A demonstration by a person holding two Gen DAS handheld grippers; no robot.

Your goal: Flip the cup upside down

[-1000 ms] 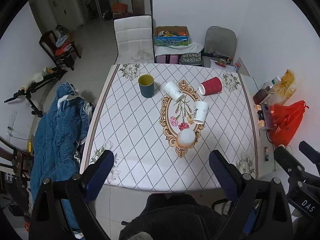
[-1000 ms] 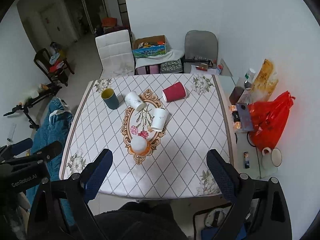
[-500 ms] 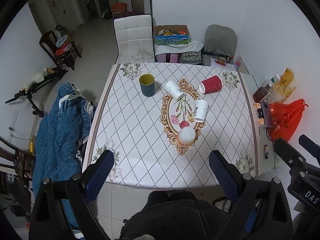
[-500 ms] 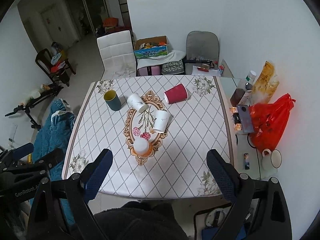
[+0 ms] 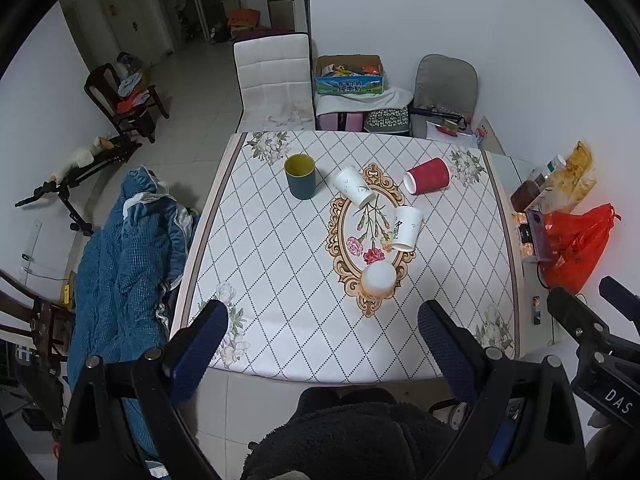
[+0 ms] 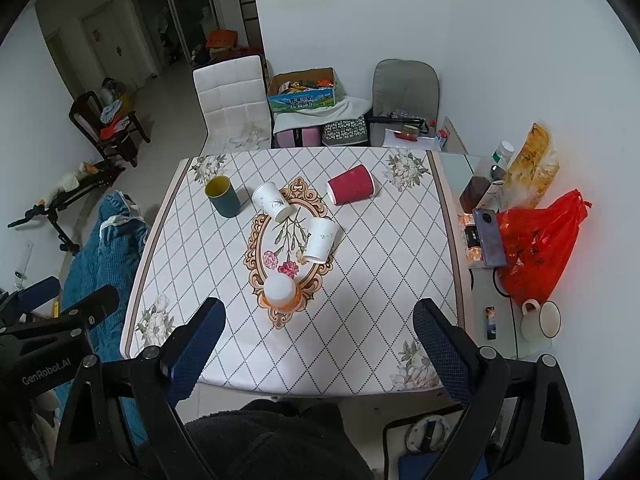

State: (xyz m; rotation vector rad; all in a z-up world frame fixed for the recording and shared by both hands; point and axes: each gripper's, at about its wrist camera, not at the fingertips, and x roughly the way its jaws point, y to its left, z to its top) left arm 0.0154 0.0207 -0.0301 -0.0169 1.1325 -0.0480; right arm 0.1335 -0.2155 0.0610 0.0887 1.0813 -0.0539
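Observation:
Several cups sit on the patterned table [image 5: 280, 280]. A dark green cup [image 5: 300, 176] with a yellow inside stands upright at the far left. A white paper cup [image 5: 353, 186] lies on its side beside it. A red cup [image 5: 427, 176] lies on its side at the far right. Another white cup [image 5: 407, 227] lies tilted in the middle. An orange-and-white cup [image 5: 378, 280] stands upside down nearest me. The same cups show in the right wrist view: green [image 6: 223, 196], red [image 6: 352, 189], upside-down [image 6: 281, 292]. My left gripper [image 5: 322, 344] and right gripper [image 6: 318, 344] are both open, empty and high above the table's near edge.
A white chair [image 5: 274, 80] and a grey chair [image 5: 445, 88] stand behind the table, with a cardboard box [image 5: 350, 74] between them. A blue blanket [image 5: 124, 248] lies to the left. A side shelf at the right holds a red bag [image 5: 580, 244], bottles and a mug [image 6: 542, 318].
Both grippers have drawn back and up from the table, so the table and cups look smaller. The cups have not moved. Both grippers stay open.

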